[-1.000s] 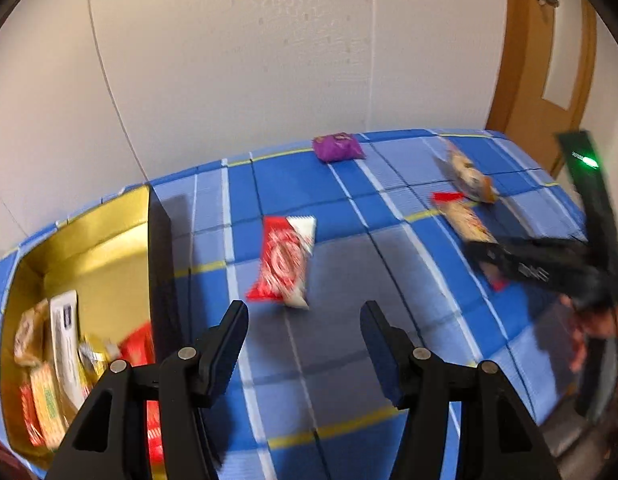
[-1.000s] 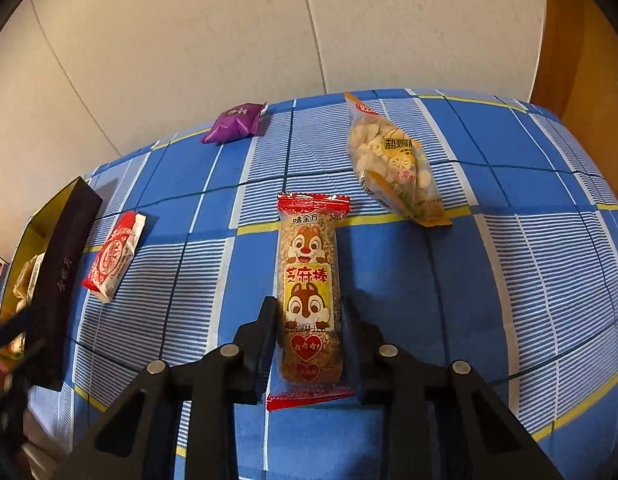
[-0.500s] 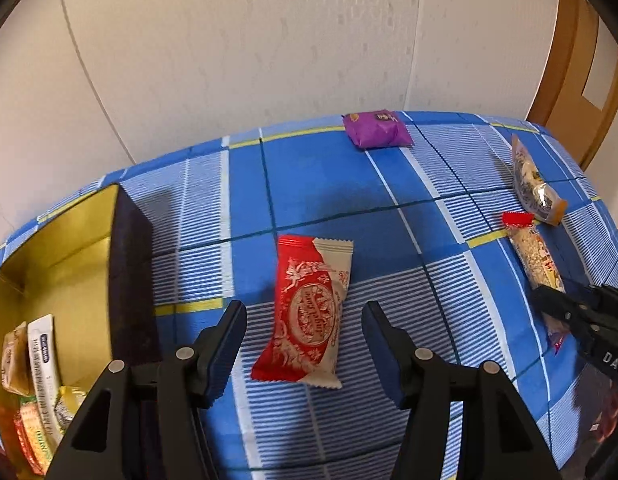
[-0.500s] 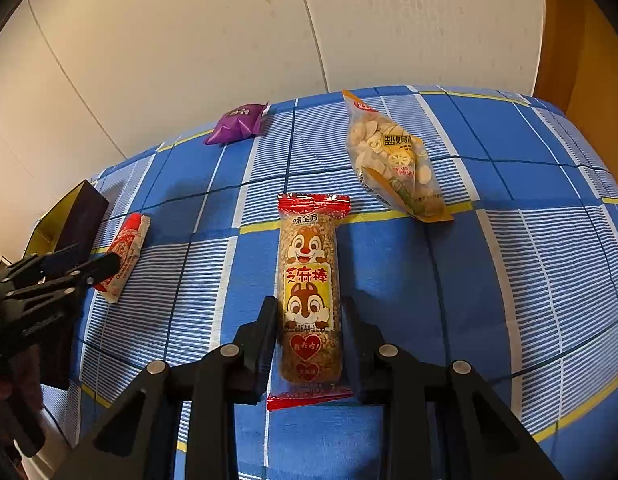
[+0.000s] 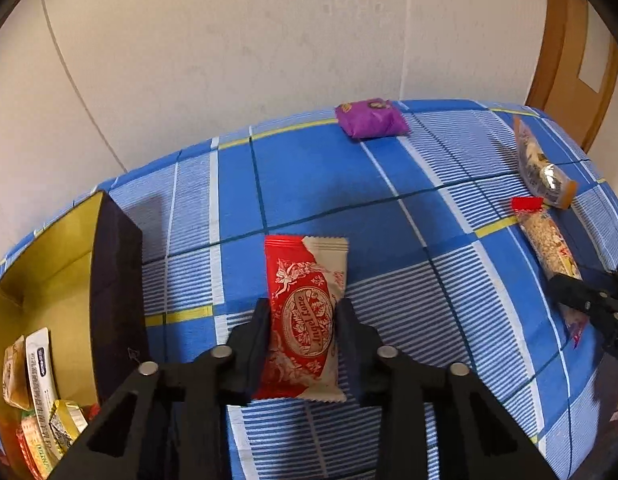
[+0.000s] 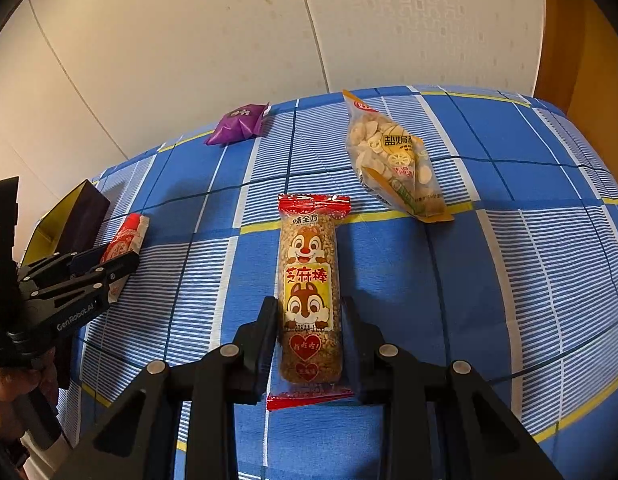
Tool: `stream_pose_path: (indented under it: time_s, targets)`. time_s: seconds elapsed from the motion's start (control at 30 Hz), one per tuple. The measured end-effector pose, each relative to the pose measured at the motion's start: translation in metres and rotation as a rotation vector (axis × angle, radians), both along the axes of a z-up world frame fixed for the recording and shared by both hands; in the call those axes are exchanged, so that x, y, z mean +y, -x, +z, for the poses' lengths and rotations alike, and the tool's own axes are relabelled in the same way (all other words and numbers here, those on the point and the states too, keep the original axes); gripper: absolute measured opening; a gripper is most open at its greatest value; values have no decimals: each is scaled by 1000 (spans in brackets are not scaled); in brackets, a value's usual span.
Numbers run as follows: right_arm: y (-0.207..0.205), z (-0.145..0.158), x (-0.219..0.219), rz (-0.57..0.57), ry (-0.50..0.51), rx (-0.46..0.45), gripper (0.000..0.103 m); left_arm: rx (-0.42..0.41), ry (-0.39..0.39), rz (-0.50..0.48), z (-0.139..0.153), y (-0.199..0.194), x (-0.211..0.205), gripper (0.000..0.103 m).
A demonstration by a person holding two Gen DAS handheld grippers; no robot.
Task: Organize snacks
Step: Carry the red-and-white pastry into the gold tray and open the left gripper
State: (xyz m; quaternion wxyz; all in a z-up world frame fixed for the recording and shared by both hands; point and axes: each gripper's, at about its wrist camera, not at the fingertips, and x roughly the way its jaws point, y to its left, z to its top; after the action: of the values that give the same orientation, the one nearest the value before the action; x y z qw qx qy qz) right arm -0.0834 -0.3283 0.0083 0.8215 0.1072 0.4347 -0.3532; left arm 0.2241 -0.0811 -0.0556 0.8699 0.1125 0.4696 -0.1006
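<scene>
Red-white packet pinched between just-closing left gripper jaws.

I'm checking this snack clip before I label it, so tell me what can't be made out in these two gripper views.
- Gold box, left wrist view: the lower edge and its dark wall cut off the contents; the packets' print is too small to read.
- Sesame stick, left wrist view: its near end is behind the right gripper.
- Red packet, right wrist view: mostly hidden by the left gripper.
- Purple pouch: label too small.
</scene>
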Motion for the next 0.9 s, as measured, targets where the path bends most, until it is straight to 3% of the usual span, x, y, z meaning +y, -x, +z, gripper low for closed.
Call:
stream_pose_path:
  time_s: [0.47, 0.9]
  targets:
    - [1, 0, 1, -2, 5, -3, 31, -146, 18, 4, 50, 11, 9, 28]
    - [0, 0, 1, -5, 13, -3, 31, -207, 79, 126, 82, 15, 78, 28]
